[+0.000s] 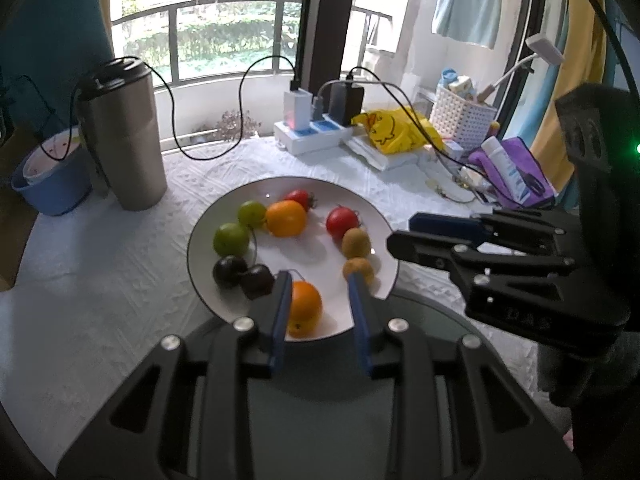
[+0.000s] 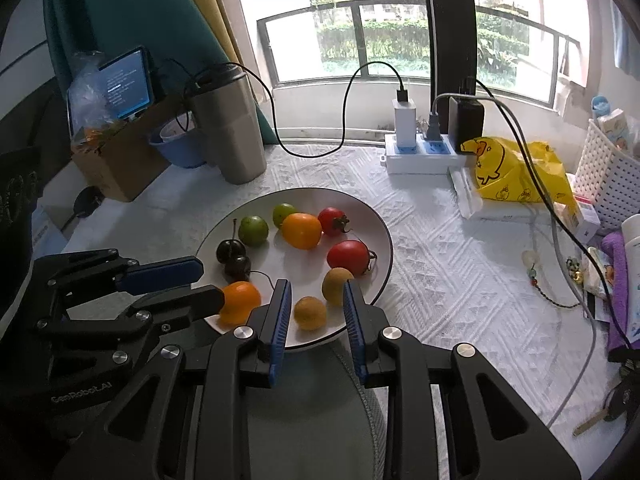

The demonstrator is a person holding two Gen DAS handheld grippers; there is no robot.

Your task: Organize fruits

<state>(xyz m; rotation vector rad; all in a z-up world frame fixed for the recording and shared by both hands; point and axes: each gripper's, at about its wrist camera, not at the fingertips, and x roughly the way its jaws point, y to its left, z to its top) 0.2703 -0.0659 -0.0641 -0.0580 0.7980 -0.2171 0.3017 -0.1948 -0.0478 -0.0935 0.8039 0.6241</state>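
Note:
A white plate [image 1: 304,252] [image 2: 296,268] on the white tablecloth holds fruit in pairs: green ones [image 1: 231,239], oranges [image 1: 285,218], red tomatoes [image 1: 342,220], brown kiwi-like fruits [image 1: 356,242] and dark cherries [image 1: 229,270]. My left gripper [image 1: 319,278] [image 2: 210,283] hovers over the plate's near edge with its jaws narrow and nothing held. The near orange [image 1: 305,312] [image 2: 239,304] lies on the plate just past its fingertips. My right gripper [image 2: 316,285] [image 1: 404,232] hangs over the plate's near right rim, shut and empty, above a brown fruit [image 2: 310,313].
A steel tumbler [image 1: 124,140] and a blue bowl [image 1: 52,184] stand left of the plate. At the back are a power strip [image 1: 312,132] with chargers and cables, a yellow bag [image 1: 396,128] and a white basket [image 1: 460,116]. A cardboard box [image 2: 120,160] sits far left, keys [image 2: 616,404] near right.

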